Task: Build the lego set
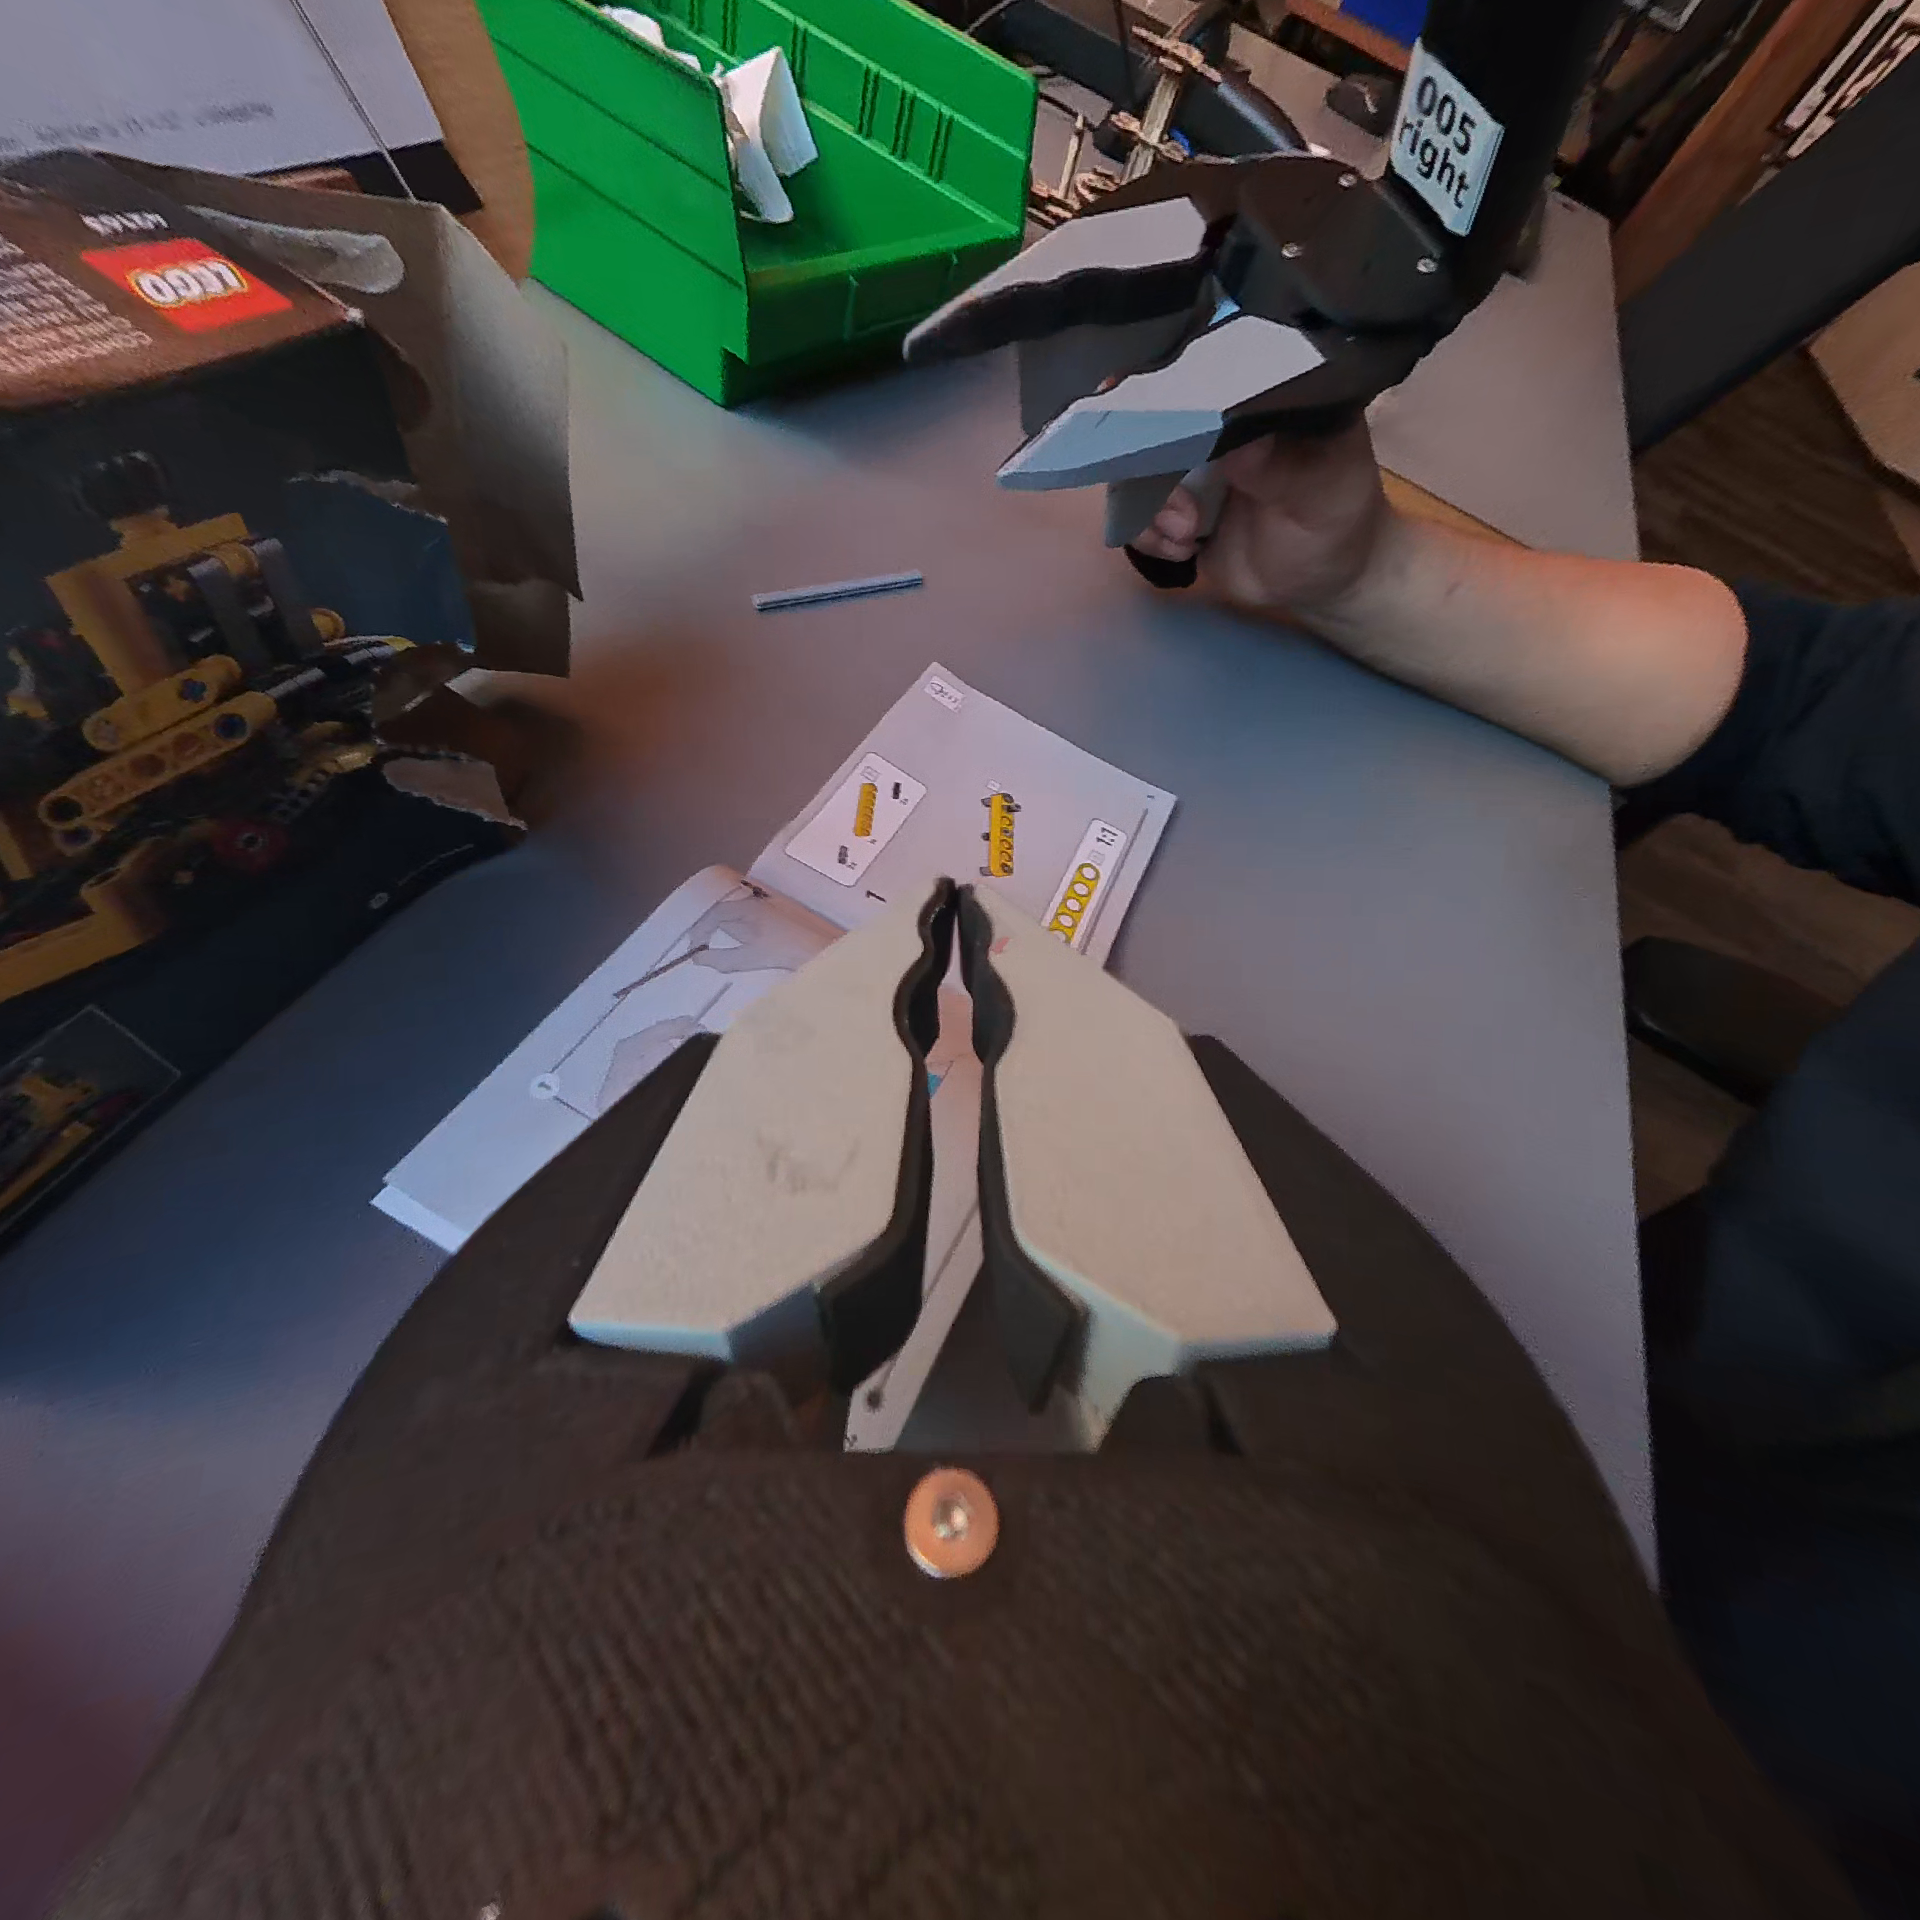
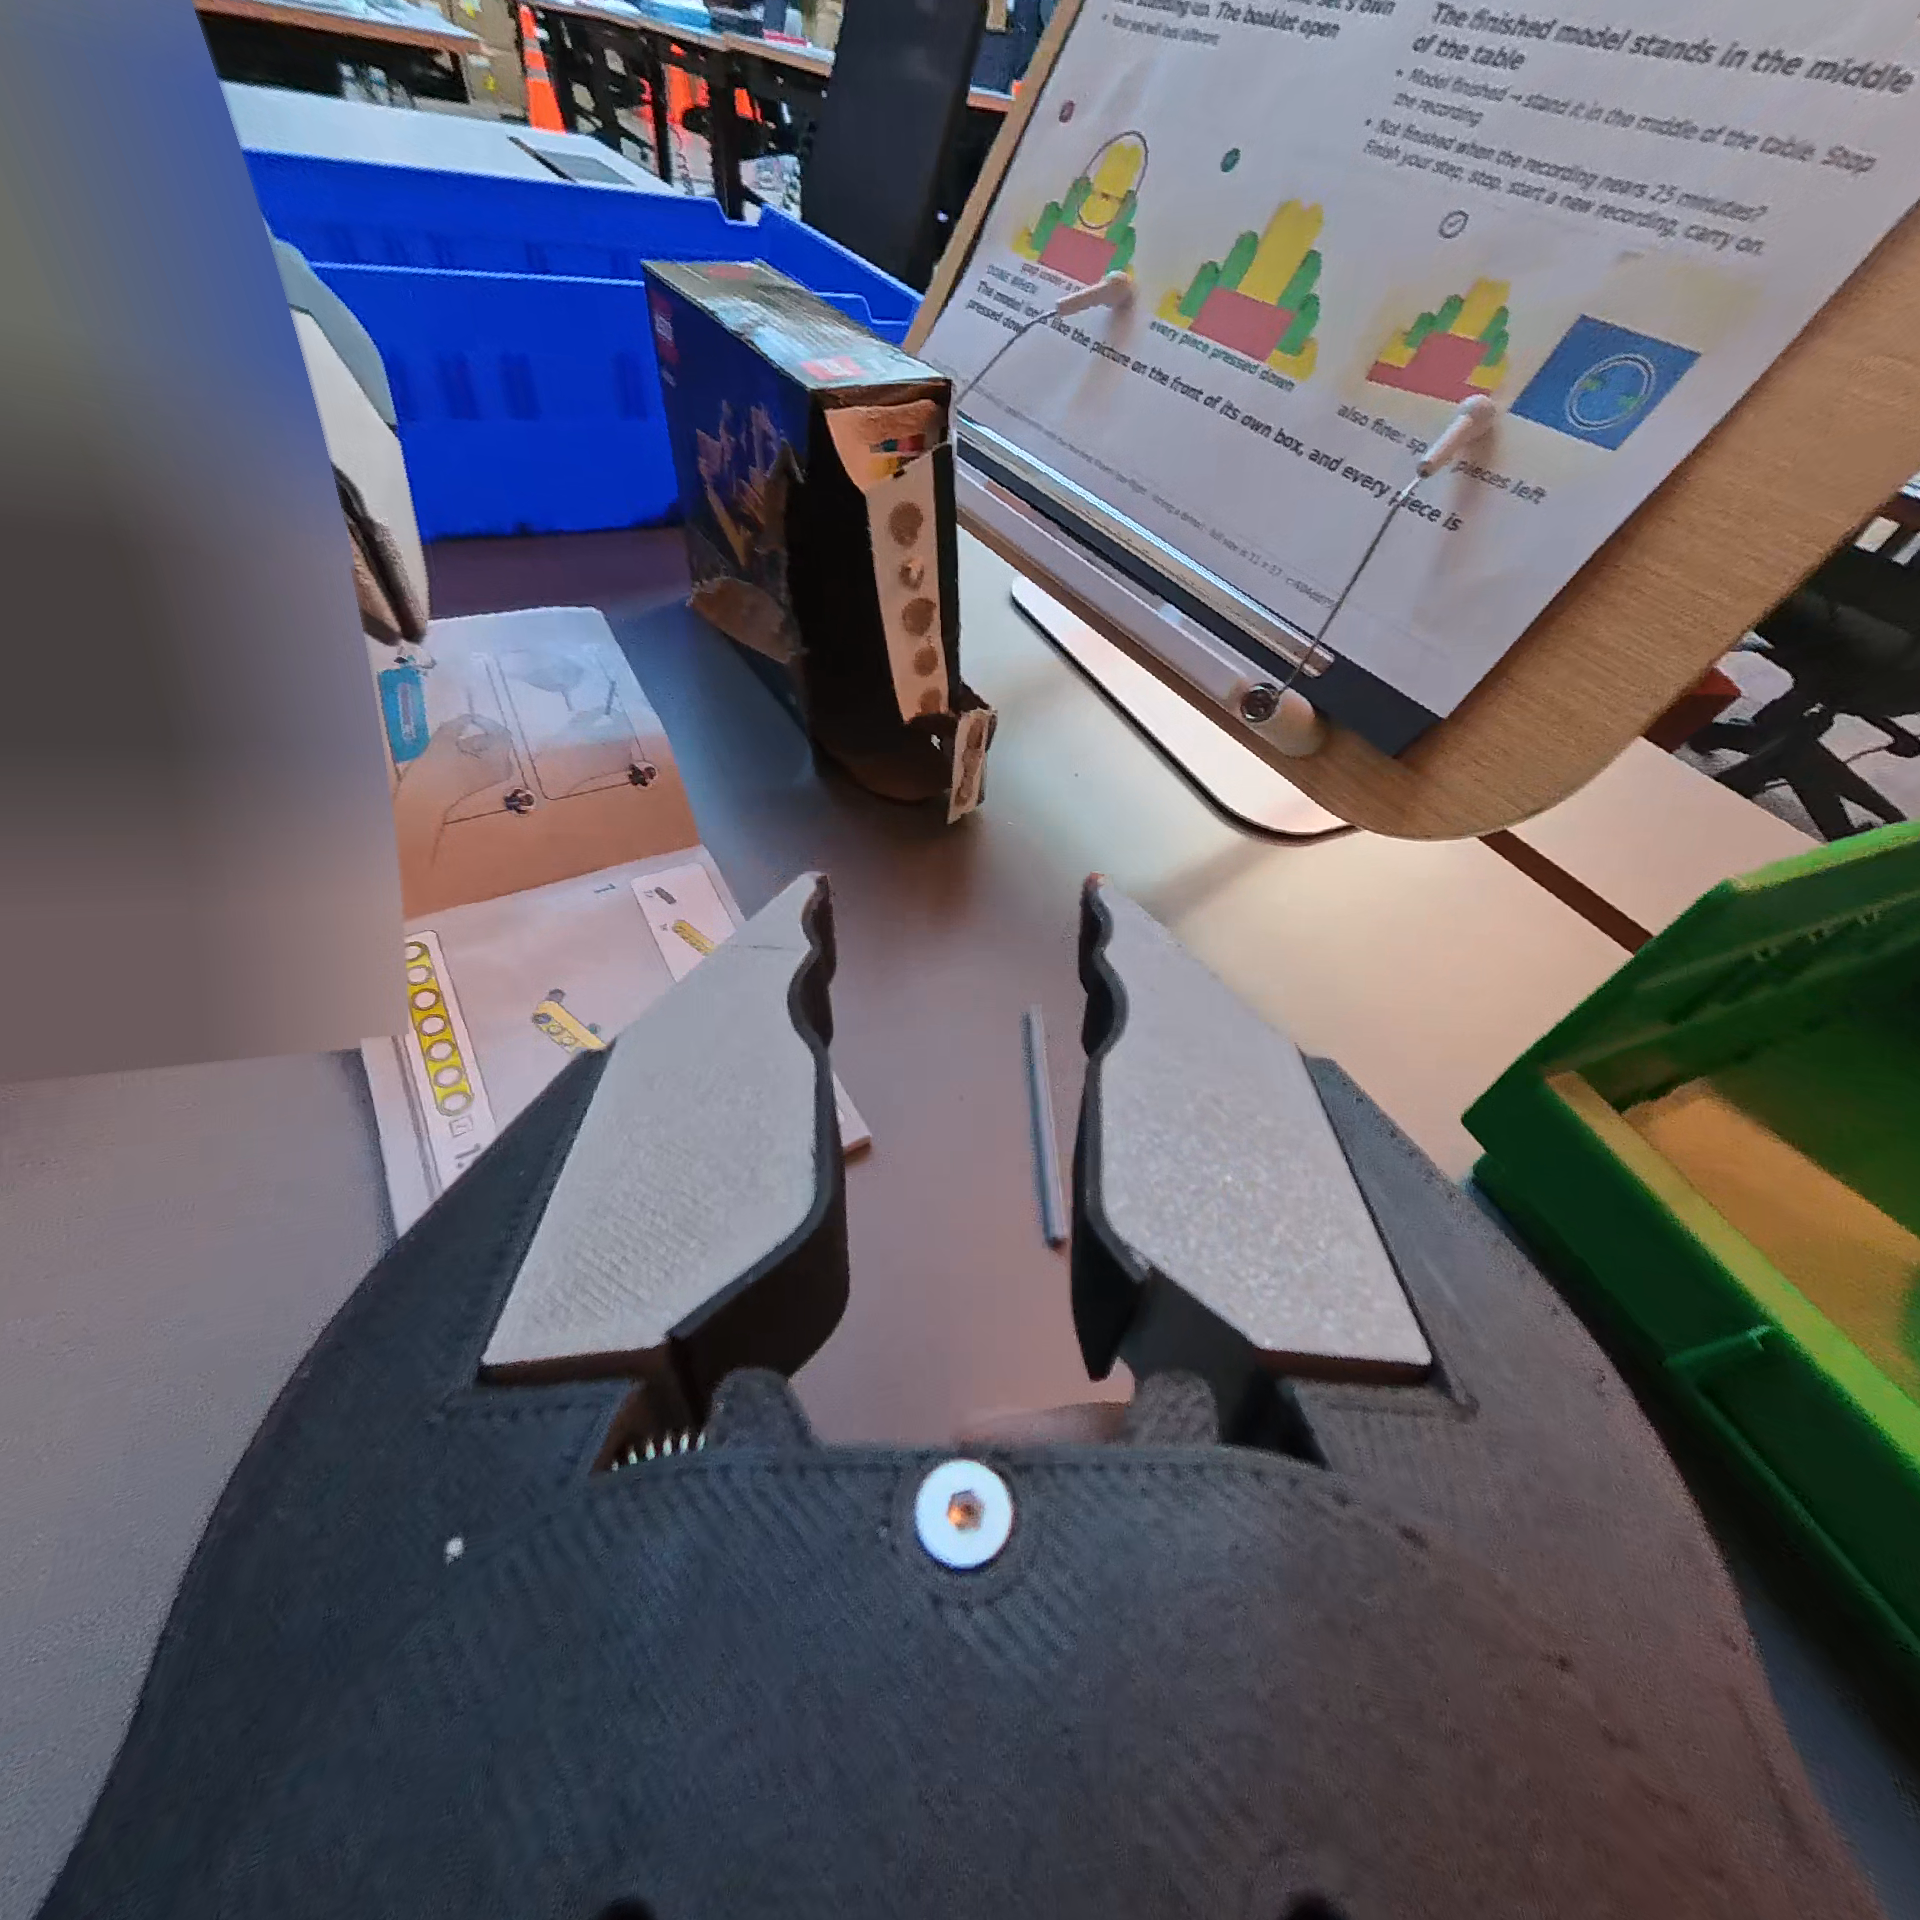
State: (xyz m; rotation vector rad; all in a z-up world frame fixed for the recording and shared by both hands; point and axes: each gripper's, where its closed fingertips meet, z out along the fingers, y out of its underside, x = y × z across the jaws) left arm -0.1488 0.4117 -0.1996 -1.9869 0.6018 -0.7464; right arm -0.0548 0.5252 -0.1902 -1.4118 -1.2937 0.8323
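A thin grey axle (image 1: 836, 590) lies on the grey table (image 1: 1299, 935), beyond the open instruction booklet (image 1: 790, 935). My left gripper (image 1: 956, 894) is shut, with nothing visible between its fingers, and hovers over the booklet. My right gripper (image 1: 961, 410) is open and held above the table past the axle. In the right wrist view the right gripper (image 2: 956, 894) is open and empty, and the axle (image 2: 1042, 1127) lies on the table below the gap, close to the right finger. The booklet (image 2: 540, 935) lies to its left.
A torn lego box (image 1: 208, 520) stands on the left, also seen in the right wrist view (image 2: 810, 520). A green bin (image 1: 779, 187) with white bags sits at the back. A wooden stand with a printed sheet (image 2: 1455, 312) and a blue bin (image 2: 499, 343) stand behind. One gripper's finger ends stand about 15 centimeters off the other's.
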